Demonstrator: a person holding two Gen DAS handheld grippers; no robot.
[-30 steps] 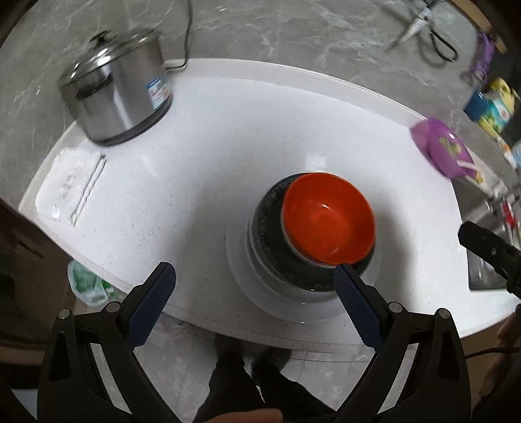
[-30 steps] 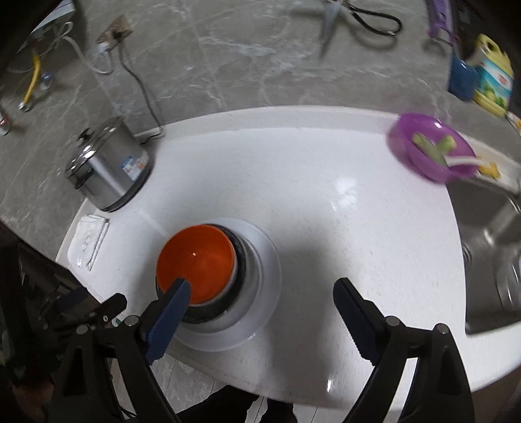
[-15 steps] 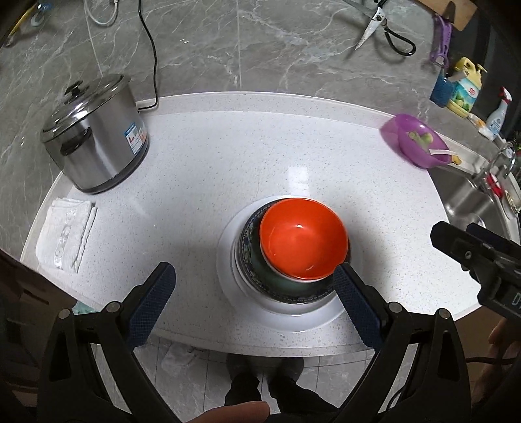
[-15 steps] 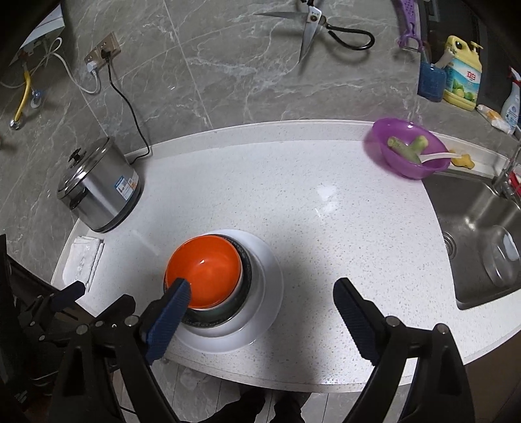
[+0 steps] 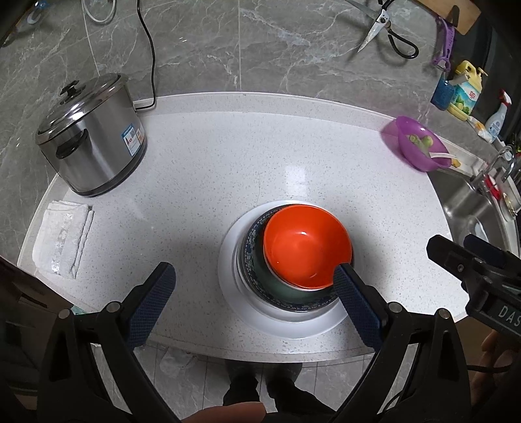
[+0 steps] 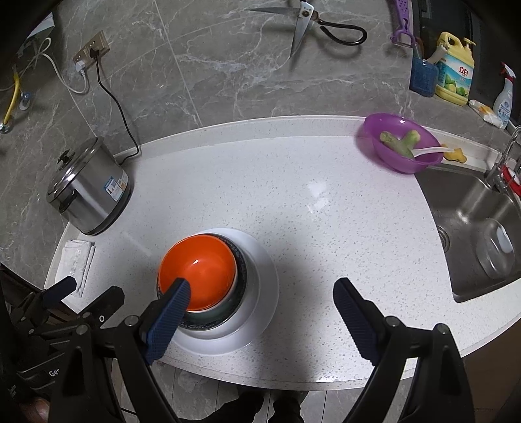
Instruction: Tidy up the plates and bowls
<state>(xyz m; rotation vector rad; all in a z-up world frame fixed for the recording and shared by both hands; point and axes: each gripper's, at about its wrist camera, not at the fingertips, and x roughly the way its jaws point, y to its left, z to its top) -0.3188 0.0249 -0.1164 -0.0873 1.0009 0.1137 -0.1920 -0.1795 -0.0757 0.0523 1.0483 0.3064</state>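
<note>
**Inspector:** Report tool state, nearest first.

**Operator:** I have the left gripper [image 5: 252,294] spread wide, grasping nothing; its right finger's tip overlaps the near rim of the orange bowl [image 5: 306,250] in my view, though I cannot tell whether it touches; the right gripper [image 6: 260,299] is likewise released and holding nothing, its left finger lying over the bowl's near edge.

**Inspector:** Location of the crockery?

**Operator:** Stacked near the counter's front edge, at about 6 o'clock on the white countertop [image 6: 309,201]; the orange bowl sits nested in a dark patterned bowl [image 5: 260,276], off-centre toward 2 o'clock in the left view; both rest on a white plate [image 6: 263,279].

**Inspector:** Further out?

**Operator:** A folded white cloth [image 5: 62,242] at 9 o'clock by the edge; a steel lidded pot [image 5: 91,136] at 10 o'clock; a purple bowl [image 6: 402,146] holding green pieces and a white spoon at 2 o'clock, just beside the sink [image 6: 482,234]; scissors [image 6: 312,26] hang on the grey marble wall at 12 o'clock.
</note>
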